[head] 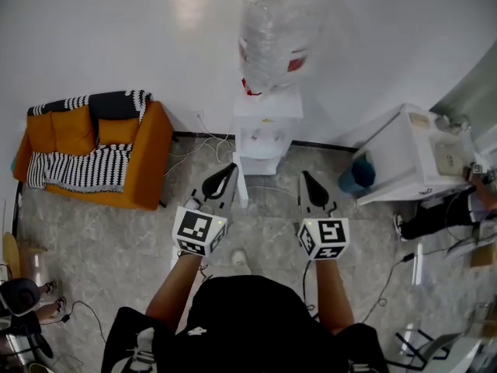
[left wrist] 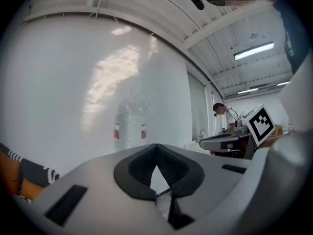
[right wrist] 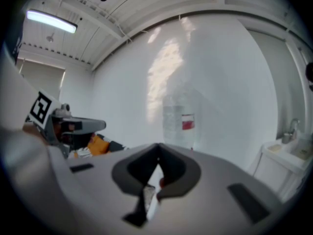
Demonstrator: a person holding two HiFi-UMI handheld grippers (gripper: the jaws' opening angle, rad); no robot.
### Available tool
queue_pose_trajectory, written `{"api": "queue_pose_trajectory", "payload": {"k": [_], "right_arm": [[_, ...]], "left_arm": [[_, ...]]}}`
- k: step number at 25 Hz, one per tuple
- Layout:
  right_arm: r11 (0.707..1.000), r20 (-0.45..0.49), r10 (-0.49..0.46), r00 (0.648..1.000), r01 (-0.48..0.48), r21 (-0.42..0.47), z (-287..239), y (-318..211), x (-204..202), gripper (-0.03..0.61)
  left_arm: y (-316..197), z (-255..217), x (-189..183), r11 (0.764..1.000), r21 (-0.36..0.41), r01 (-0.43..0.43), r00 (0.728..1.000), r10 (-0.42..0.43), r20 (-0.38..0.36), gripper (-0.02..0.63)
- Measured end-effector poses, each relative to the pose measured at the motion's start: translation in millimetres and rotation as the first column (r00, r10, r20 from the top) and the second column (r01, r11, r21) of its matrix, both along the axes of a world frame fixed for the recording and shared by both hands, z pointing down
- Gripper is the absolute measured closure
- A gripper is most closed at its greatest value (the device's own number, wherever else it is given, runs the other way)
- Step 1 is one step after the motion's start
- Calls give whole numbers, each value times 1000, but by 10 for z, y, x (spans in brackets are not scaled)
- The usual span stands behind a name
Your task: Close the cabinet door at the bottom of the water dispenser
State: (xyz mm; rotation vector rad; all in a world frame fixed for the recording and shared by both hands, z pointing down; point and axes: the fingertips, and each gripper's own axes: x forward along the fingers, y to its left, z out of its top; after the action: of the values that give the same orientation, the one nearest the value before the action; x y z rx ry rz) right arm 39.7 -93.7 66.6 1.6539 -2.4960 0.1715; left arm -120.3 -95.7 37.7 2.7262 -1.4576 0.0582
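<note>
The white water dispenser (head: 266, 130) stands against the wall with a clear bottle (head: 272, 33) on top. Its bottom cabinet door (head: 241, 183) hangs open, swung out toward me as a narrow white panel. My left gripper (head: 230, 168) is shut and empty, its tip just left of that door's edge. The right gripper (head: 305, 176) is also shut and empty, to the right of the cabinet opening and apart from it. In the left gripper view the jaws (left wrist: 157, 147) meet below the bottle (left wrist: 130, 126). The right gripper view shows its jaws (right wrist: 158, 161) closed, the bottle (right wrist: 178, 124) ahead.
An orange sofa (head: 132, 158) with a striped blanket stands to the left. Cables (head: 198, 148) lie on the floor by the wall. At the right are a white counter (head: 411, 158), a blue bin (head: 357, 176) and a seated person (head: 443, 212).
</note>
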Motion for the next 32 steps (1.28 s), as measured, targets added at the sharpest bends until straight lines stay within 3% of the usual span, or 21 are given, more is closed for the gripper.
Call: {"api": "queue_pose_trajectory", "payload": {"k": [12, 23, 32], "right_arm": [[998, -53, -2, 999, -1, -64, 348, -176, -56, 545], [994, -26, -35, 999, 32, -103, 796, -335, 72, 545], [990, -12, -73, 997, 71, -125, 1379, -418, 194, 545]], "left_arm": [[-288, 471, -66, 996, -85, -14, 1000, 13, -8, 603], [-298, 1046, 94, 987, -158, 10, 1000, -9, 7, 603], [-349, 1613, 110, 982, -171, 80, 997, -75, 36, 603]]}}
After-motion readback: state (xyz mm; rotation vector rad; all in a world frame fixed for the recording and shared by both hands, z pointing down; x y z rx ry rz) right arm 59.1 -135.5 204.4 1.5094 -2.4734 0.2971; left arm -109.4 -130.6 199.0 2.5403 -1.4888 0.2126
